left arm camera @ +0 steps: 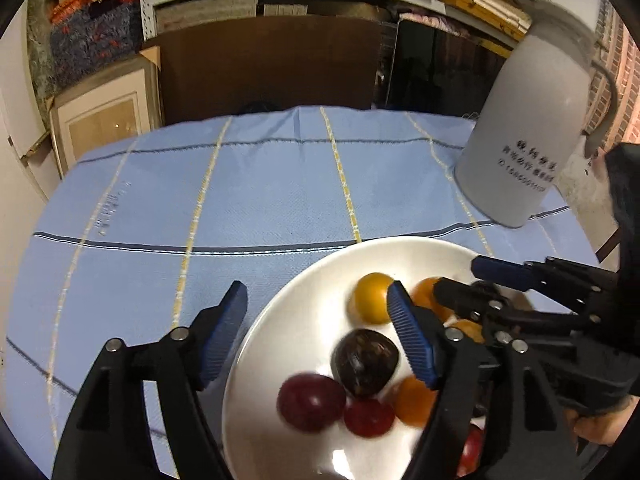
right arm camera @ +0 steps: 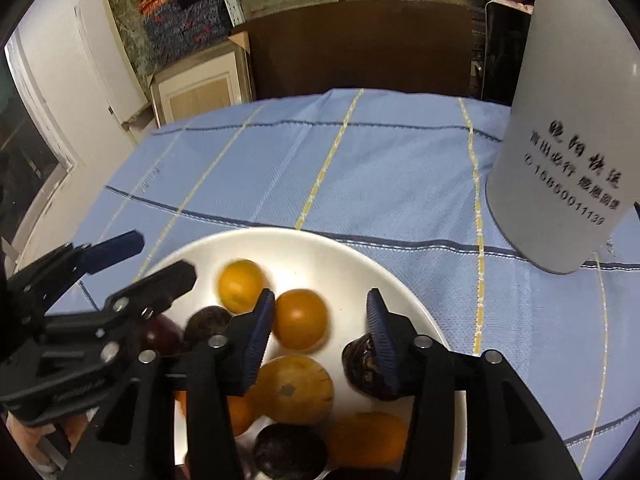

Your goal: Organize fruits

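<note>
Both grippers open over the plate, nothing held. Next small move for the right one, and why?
Probably lower the right gripper onto the orange fruit between its open fingers and close. Nothing is gripped yet, and that fruit sits on the white plate unobstructed from above.

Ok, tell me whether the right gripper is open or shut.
Open: the right gripper has its blue pads spread apart above the white plate, gripping no fruit.

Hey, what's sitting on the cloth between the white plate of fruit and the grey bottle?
Nothing: in the right wrist view only bare blue tablecloth shows between the white plate and the grey bottle.
</note>
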Demonstrator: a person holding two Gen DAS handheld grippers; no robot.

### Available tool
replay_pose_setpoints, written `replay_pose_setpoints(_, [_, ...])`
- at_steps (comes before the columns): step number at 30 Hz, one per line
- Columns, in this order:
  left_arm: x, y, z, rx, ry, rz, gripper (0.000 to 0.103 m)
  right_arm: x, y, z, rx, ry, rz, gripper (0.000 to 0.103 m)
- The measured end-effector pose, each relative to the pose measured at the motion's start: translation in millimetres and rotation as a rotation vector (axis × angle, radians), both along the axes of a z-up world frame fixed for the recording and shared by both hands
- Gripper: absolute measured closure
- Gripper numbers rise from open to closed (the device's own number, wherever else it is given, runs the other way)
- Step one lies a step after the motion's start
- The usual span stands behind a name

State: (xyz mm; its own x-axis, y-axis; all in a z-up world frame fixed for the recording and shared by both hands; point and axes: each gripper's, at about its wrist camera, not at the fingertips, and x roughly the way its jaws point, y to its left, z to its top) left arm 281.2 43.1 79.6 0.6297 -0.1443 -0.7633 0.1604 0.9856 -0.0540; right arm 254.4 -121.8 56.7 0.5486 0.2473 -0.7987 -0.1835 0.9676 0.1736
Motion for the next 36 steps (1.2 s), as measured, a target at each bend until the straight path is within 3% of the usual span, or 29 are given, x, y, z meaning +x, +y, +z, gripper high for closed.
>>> replay_pose_setpoints(9, [-75.5, 1.0, 62.0, 0.037, -0.126, 0.015, 0.029, -57.3, 4.8, 60.2, 0.023, -0.12, 0.027, 0.055])
replay_pose_setpoints(10, [-84.8, 0.8, 67.8, 0.037, -0.142, 0.018, 0.028, -68.0, 4.3, 68.3, 0.024, -0.139, 0.032, 0.055])
replay_pose_setpoints(13, [-120.9, -2.4, 87.5, 0.06, -0.219, 0.043, 0.011, -103.0, -1.7, 90.3, 0.031, -0.193, 0.032, 0.052])
replay_pose_setpoints(17, [-170.0, -9.6, 106.6, 0.1, -0.307, 0.049, 0.008, -154.7, -13.1, 114.0, 0.042, -0.265, 0.032, 0.048])
replay_pose_setpoints(21, [-216.0, -16.2, 117.2, 0.083, -0.352, 0.052, 0.007, -200.2, -22.5, 127.5, 0.038, -0.329, 0.035, 0.043])
replay_pose_setpoints(28, [-268.3, -32.0, 110.4, 0.115, -0.412, 0.085, 0.005, -255.3, -45.1, 125.5, 0.075, -0.392, 0.022, 0.033])
replay_pose_setpoints(32, [-284.8, -56.4, 86.9, 0.193, -0.415, 0.063, 0.005, -273.6, -53.0, 110.2, 0.09, -0.398, 0.01, 0.028])
replay_pose_setpoints(36, [-294.7, -70.3, 58.7, 0.213, -0.413, 0.048, 0.005, -285.1, -60.0, 89.1, 0.114, -0.403, -0.02, 0.021])
